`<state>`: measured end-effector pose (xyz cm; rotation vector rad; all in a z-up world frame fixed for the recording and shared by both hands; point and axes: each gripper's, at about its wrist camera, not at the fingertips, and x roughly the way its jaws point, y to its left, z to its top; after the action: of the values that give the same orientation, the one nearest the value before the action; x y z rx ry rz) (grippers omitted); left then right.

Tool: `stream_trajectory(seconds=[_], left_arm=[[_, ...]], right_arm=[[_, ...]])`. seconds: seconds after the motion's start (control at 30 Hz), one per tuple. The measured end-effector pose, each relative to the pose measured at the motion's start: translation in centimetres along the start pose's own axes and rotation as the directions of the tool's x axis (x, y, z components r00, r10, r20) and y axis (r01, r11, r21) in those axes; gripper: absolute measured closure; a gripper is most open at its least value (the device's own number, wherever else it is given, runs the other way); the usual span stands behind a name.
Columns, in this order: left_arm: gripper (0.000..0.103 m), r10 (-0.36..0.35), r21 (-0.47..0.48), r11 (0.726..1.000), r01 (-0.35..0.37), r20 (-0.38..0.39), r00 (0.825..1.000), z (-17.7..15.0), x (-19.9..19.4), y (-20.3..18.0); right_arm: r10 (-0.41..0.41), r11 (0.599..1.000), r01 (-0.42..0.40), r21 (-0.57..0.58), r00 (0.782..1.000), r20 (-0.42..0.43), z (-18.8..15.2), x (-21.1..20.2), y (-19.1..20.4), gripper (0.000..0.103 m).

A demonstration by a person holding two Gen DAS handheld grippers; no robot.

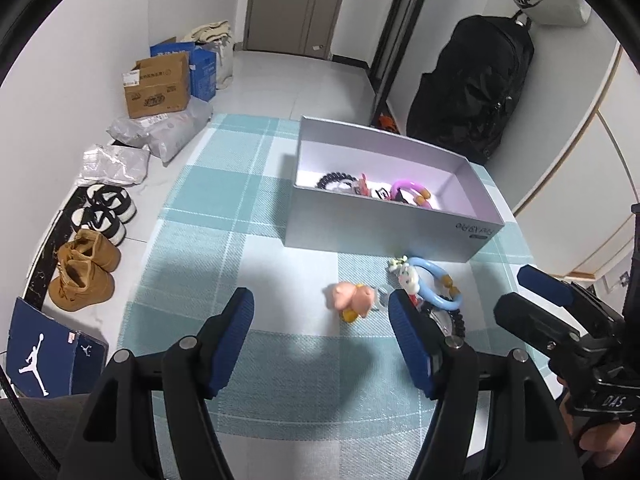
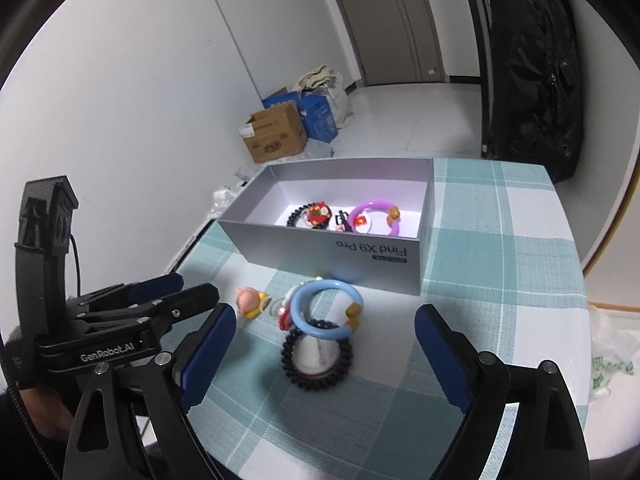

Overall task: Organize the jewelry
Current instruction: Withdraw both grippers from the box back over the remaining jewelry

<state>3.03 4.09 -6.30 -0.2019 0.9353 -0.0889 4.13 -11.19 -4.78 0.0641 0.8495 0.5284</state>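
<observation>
Both claws were spread and held nothing: the left claw (image 1: 320,336) low in its frame, the right claw (image 2: 324,348) likewise. On the checked table (image 2: 500,280), at mid-frame, a blue ring bracelet (image 2: 326,310) overlapped a black coiled band (image 2: 318,360), beside a pink pig charm (image 2: 250,300). Behind them the grey box (image 2: 340,252) held a purple bracelet (image 2: 374,216) and black beads (image 2: 294,216).

Both wrist views look down, close, sharing the box (image 1: 384,224).
</observation>
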Motion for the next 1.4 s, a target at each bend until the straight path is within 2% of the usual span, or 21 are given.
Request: stream_trajectory(seconds=[0.1, 0.27, 0.43, 0.6, 0.8, 0.87, 0.93, 1.0, 1.1, 1.4], left_arm=[[0.038, -0.021, 0.037, 0.999, 0.021, -0.001, 1.0, -0.3, 0.2, -0.6], [0.038, -0.011, 0.094, 0.995, 0.013, -0.014, 1.0, -0.7, 0.7, -1.5], [0.038, -0.037, 0.039, 0.998, 0.038, -0.046, 0.998, -0.4, 1.3, -0.4], [0.038, -0.105, -0.036, 0.994, 0.103, -0.065, 0.992, 0.0, 1.9, 0.6], [0.04, -0.14, -0.037, 0.99, 0.138, -0.069, 0.988, 0.3, 2.5, 0.0], [0.047, -0.156, -0.044, 0.987, 0.153, -0.069, 0.985, 0.4, 2.7, 0.0], [0.058, -0.182, -0.065, 0.982, 0.177, -0.078, 0.98, 0.5, 3.1, 0.2], [0.062, -0.194, -0.085, 0.979, 0.187, -0.082, 0.978, 0.6, 3.3, 0.6], [0.08, -0.231, -0.12, 0.968, 0.22, -0.088, 0.969, 0.7, 3.5, 1.0], [0.08, -0.235, -0.126, 0.967, 0.223, -0.093, 0.967, 0.7, 3.4, 1.0]], right_arm=[[-0.012, 1.0, 0.012, 0.0, 1.0, -0.009, -0.3, 0.2, -0.2, 0.011], [-0.031, 1.0, 0.031, 0.001, 0.999, -0.025, -0.5, 0.5, -0.6, 0.011], [-0.035, 0.999, 0.035, 0.01, 0.999, -0.029, -0.5, 0.6, -0.9, 0.01], [-0.038, 0.999, 0.038, 0.008, 0.999, -0.039, -0.6, 0.8, -0.9, 0.01], [-0.037, 0.999, 0.037, 0.011, 0.999, -0.04, -0.5, 0.8, -1.1, 0.01], [-0.036, 0.999, 0.036, 0.012, 0.999, -0.039, -0.5, 0.8, -1.1, 0.01], [-0.034, 0.999, 0.035, 0.012, 0.999, -0.038, -0.5, 0.7, -1.1, 0.01], [-0.035, 0.999, 0.035, 0.01, 0.999, -0.04, -0.5, 0.8, -1.1, 0.01], [-0.035, 0.999, 0.035, 0.012, 0.999, -0.04, -0.5, 0.8, -1.2, 0.01], [-0.035, 0.999, 0.036, 0.011, 0.999, -0.039, -0.5, 0.7, -1.2, 0.01]])
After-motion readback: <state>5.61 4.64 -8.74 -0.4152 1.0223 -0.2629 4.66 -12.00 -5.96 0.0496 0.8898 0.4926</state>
